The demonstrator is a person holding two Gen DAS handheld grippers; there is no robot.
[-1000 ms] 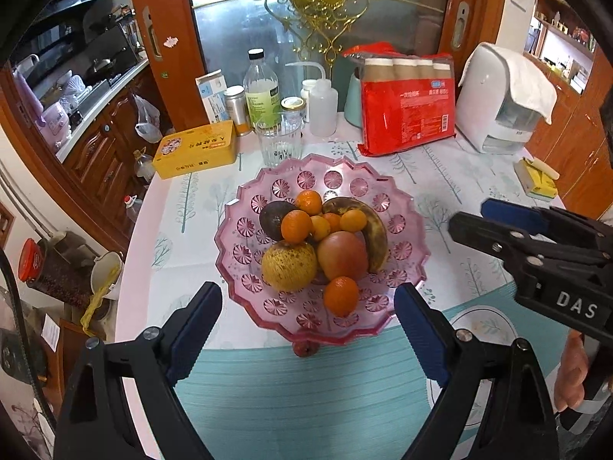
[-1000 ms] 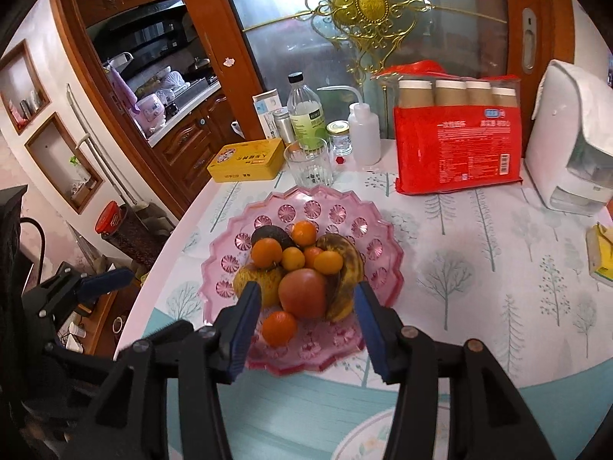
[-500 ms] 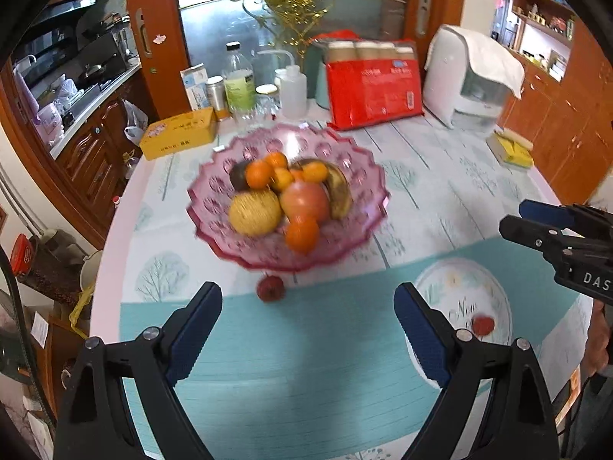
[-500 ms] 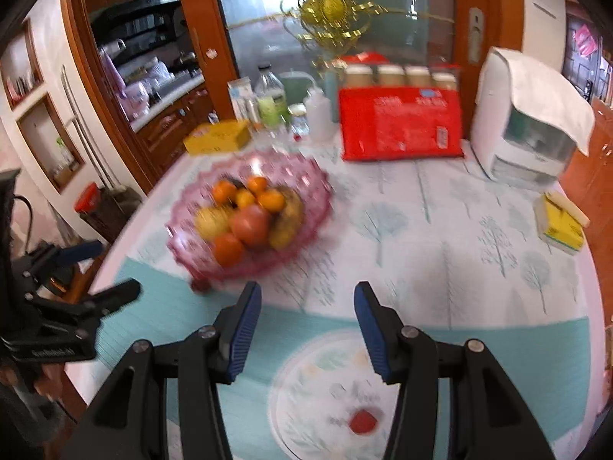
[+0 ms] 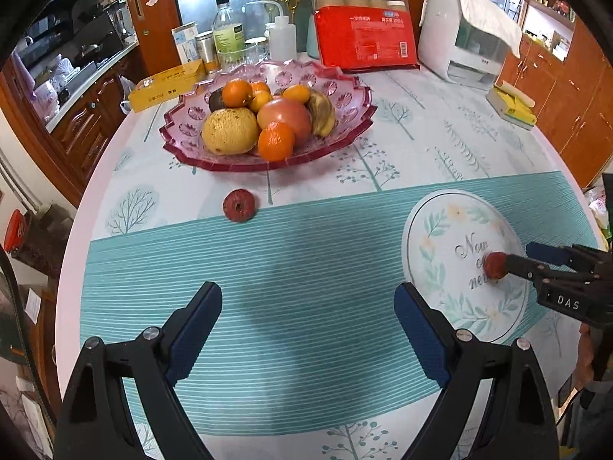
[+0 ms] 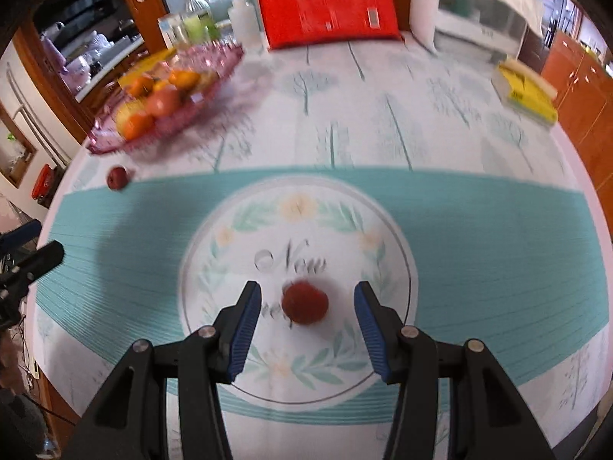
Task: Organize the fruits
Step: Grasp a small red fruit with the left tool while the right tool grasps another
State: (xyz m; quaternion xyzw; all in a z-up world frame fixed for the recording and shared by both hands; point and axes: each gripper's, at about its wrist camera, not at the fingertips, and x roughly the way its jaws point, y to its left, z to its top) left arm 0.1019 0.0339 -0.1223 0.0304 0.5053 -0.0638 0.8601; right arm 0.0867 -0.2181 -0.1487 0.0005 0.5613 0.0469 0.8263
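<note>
Two grippers are over the table, and both have their blue pads spread wide apart with nothing held.

The right gripper [image 6: 306, 306] is low over the round flower picture [image 6: 214, 245] printed on the table cover. A small red fruit [image 6: 305, 303] sits on that picture, right between the two pads. The pads do not touch it yet; there is a gap on each side. I think the gripper is placed like this so it can close and pinch the fruit from both sides. The fruit is round, so it may roll away if one pad bumps it first.

The left gripper [image 5: 306, 329] hangs over the teal stripes of the table cover [image 5: 306, 268], pointing at the far side. Nothing is between its pads. It looks like it is waiting, or getting ready for the second small red fruit [image 5: 239, 205], which lies alone on the cover just in front of the pink glass bowl [image 5: 345, 115].

That bowl already holds a pile of fruit: oranges, a yellow pear, a big red one and a banana. The two loose red fruits are the only ones outside it, so I guess they belong in there too.

Behind the bowl stand a yellow box [image 5: 168, 84], bottles and a red pack [image 5: 364, 38].
</note>
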